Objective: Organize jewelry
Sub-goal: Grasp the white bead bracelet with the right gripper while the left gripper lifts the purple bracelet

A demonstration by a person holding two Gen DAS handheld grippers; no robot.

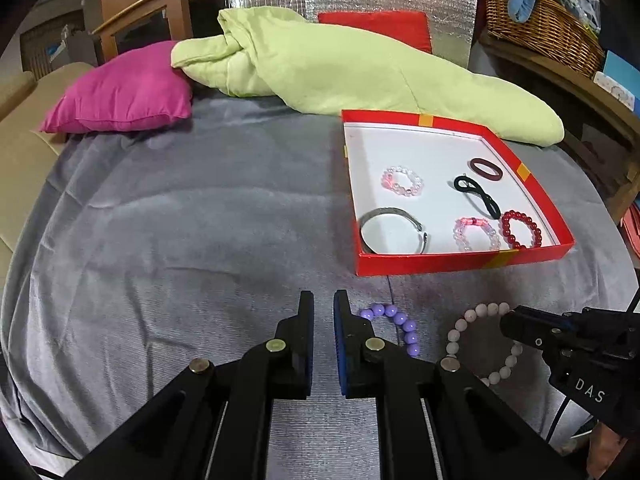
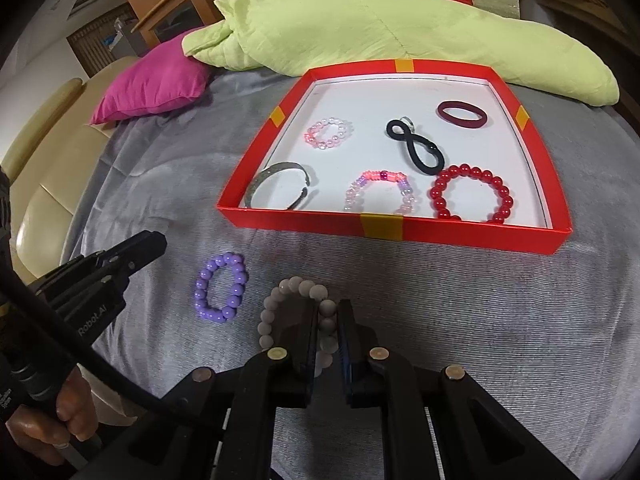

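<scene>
A red box with a white floor lies on the grey bedspread and holds several bracelets and hair ties. A purple bead bracelet lies on the spread in front of it. A pale pink bead bracelet lies beside it. My right gripper is shut on the right side of the pale bracelet, which rests on the spread. My left gripper is nearly closed and empty, just left of the purple bracelet.
A green quilt lies behind the box, with a magenta cushion to the left. A wicker basket sits on a shelf at the right. A beige sofa borders the left side.
</scene>
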